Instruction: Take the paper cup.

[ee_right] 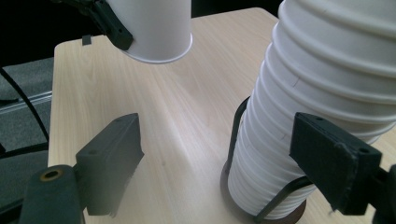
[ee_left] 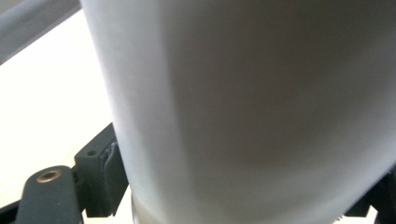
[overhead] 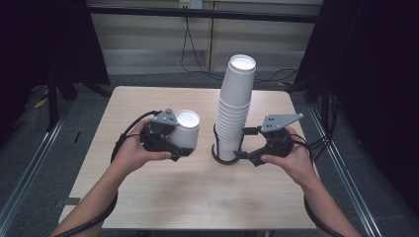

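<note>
High view overhead, facing forward-down on table [overhead: 148,197]; gripper views close, low; all share single cup [overhead: 187,129].

The tall stack of upside-down paper cups [overhead: 234,106] in its black wire holder [overhead: 217,150] blocks the table's [overhead: 163,197] middle right. The single cup [overhead: 186,129] (clamped in the left gripper [overhead: 174,142], clear of the tabletop) stands just left, leaving a narrow lane between. The near tabletop and far left corner lie open.
</note>
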A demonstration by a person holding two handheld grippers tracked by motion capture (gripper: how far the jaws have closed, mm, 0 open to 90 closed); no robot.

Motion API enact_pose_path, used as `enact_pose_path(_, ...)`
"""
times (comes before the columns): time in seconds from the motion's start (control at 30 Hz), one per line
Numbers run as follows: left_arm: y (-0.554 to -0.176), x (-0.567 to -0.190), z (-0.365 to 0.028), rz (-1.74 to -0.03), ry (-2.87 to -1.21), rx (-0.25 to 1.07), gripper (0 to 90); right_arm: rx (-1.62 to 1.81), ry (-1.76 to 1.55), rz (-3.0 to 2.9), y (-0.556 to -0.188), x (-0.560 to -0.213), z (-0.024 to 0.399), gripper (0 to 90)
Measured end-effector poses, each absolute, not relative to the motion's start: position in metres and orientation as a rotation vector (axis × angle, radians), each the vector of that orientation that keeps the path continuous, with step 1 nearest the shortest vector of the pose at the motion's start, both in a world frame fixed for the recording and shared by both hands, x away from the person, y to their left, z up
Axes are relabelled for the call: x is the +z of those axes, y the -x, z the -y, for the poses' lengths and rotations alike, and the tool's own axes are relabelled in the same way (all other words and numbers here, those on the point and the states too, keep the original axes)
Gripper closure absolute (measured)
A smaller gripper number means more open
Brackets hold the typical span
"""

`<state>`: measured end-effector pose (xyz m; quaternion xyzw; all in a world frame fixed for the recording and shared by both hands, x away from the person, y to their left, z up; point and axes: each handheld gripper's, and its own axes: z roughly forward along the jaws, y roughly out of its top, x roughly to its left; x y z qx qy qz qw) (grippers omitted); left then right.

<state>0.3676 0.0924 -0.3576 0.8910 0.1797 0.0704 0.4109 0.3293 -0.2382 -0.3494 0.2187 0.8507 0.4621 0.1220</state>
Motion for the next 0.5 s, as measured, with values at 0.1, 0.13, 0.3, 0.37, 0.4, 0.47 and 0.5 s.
enact_pose_path(0.1, -0.366, -0.36, -0.09, -0.451, -2.252, 0.165, 16.3, 1.34, -0.623, -2.497, -0.329, -0.351, 0.237, 16.1)
enact_pose_path(0.13, -0.366, -0.361, -0.088, -0.439, -2.251, 0.164, 16.3, 1.338, -0.624, -2.504, -0.329, -0.351, 0.237, 16.1)
enact_pose_path(0.3, -0.362, -0.367, -0.081, -0.428, -2.276, 0.149, 16.4, 1.328, -0.605, -2.535, -0.328, -0.354, 0.234, 16.0)
enact_pose_path(0.37, -0.361, -0.37, -0.079, -0.419, -2.289, 0.148, 16.4, 1.321, -0.596, -2.549, -0.328, -0.356, 0.233, 16.0)
enact_pose_path(0.4, -0.361, -0.371, -0.078, -0.41, -2.306, 0.144, 16.4, 1.318, -0.589, -2.558, -0.327, -0.357, 0.232, 16.0)
enact_pose_path(0.47, -0.36, -0.374, -0.076, -0.411, -2.301, 0.127, 16.4, 1.301, -0.577, -2.575, -0.327, -0.36, 0.231, 15.8)
enact_pose_path(0.5, -0.359, -0.376, -0.075, -0.408, -2.31, 0.121, 16.4, 1.296, -0.571, -2.581, -0.327, -0.361, 0.23, 15.7)
